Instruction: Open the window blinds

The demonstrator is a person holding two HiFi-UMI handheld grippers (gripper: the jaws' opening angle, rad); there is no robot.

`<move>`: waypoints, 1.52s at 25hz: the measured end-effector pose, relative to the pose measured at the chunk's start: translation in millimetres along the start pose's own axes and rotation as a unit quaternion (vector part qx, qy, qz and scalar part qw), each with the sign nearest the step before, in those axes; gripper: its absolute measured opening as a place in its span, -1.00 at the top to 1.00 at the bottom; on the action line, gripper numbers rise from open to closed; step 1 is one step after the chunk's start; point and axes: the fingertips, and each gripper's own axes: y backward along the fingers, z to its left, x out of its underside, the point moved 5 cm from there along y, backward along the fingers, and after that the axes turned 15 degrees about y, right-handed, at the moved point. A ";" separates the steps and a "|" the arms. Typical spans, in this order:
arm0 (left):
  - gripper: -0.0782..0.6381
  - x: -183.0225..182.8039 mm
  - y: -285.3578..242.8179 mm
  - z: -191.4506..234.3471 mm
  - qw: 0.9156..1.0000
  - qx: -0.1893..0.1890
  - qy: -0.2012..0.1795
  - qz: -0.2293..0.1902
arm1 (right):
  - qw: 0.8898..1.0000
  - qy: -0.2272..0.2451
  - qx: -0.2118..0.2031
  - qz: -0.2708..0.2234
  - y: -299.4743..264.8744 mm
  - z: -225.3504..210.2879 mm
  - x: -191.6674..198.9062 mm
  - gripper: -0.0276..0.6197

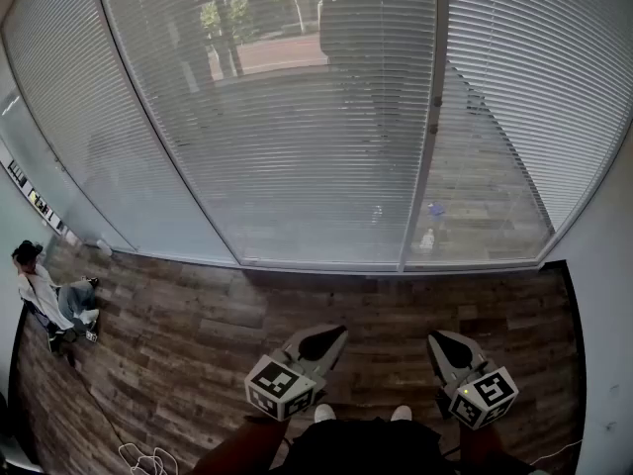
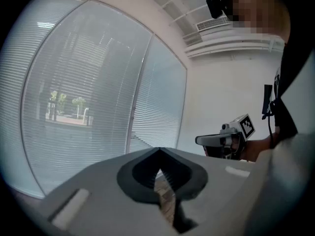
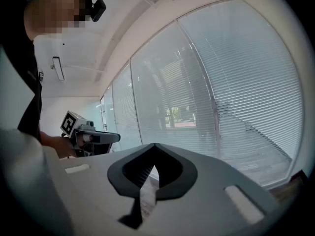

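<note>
Grey slatted window blinds (image 1: 297, 137) hang lowered over the whole glass wall ahead, and trees and pavement show faintly through the slats. They also fill the left gripper view as blinds (image 2: 88, 117) and the right gripper view as blinds (image 3: 236, 92). A few slats are bent out of line at the right pane (image 1: 473, 99). My left gripper (image 1: 329, 335) and right gripper (image 1: 441, 340) hover low over the wooden floor, well short of the blinds. Both are shut with nothing between the pads. Each sees the other: the right gripper (image 2: 203, 140) and the left gripper (image 3: 114, 137).
A grey mullion (image 1: 427, 137) splits the middle and right panes. A person (image 1: 42, 300) sits on the wooden floor (image 1: 198, 325) at the far left. Loose cable (image 1: 146, 458) lies at the bottom left. A pale wall (image 1: 608, 295) closes the right side.
</note>
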 end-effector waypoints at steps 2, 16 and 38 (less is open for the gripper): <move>0.78 1.0 0.5 -0.9 1.000 0.000 0.008 -0.001 | 1.000 0.000 -0.001 -0.001 1.7 0.5 0.8 0.84; 0.78 4.1 -4.4 0.7 1.000 0.003 0.028 -0.003 | 1.000 -0.011 -0.007 -0.001 -3.2 -1.3 -0.4 0.84; 0.78 4.3 8.5 6.0 1.000 -0.009 0.013 -0.006 | 0.999 0.003 -0.042 0.003 -15.7 20.8 -3.8 0.83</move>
